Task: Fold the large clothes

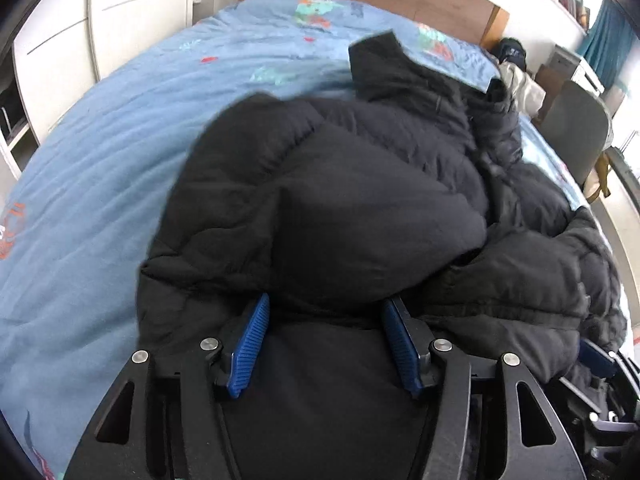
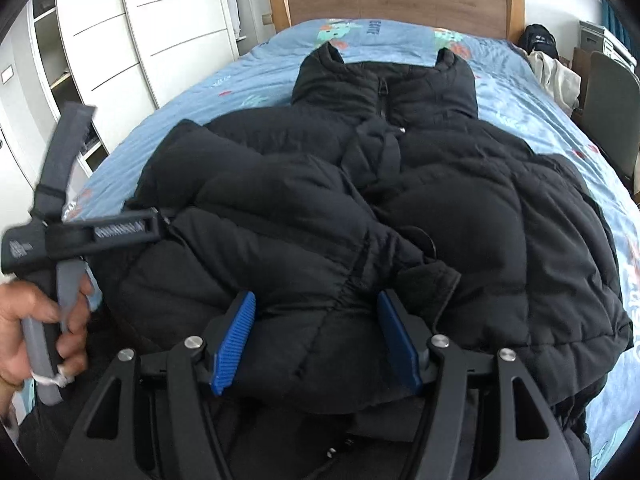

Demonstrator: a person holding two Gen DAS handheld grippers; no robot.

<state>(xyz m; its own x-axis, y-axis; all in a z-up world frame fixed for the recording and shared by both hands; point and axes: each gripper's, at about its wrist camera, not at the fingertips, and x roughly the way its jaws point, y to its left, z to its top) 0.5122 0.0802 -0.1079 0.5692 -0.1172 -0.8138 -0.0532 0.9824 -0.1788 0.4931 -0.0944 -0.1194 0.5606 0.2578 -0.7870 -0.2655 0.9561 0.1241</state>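
A large black puffer jacket (image 2: 460, 208) lies front up on the blue bed, collar toward the headboard. Its left sleeve (image 2: 272, 216) is folded across the chest. In the left wrist view the jacket (image 1: 360, 208) fills the middle, with a puffy fold bulging between the blue pads. My left gripper (image 1: 324, 308) is open with jacket fabric lying between its wide-apart fingers. It also shows in the right wrist view (image 2: 132, 232), held by a hand at the jacket's left edge. My right gripper (image 2: 316, 304) is open over the jacket's lower hem, with padding between its fingers.
The blue patterned bedcover (image 2: 256, 68) spreads around the jacket. A wooden headboard (image 2: 400, 0) is at the far end. White wardrobes (image 2: 132, 28) stand on the left. A grey chair (image 2: 612, 112), a dark bag (image 2: 538, 40) and pale cloth (image 2: 556, 76) sit on the right.
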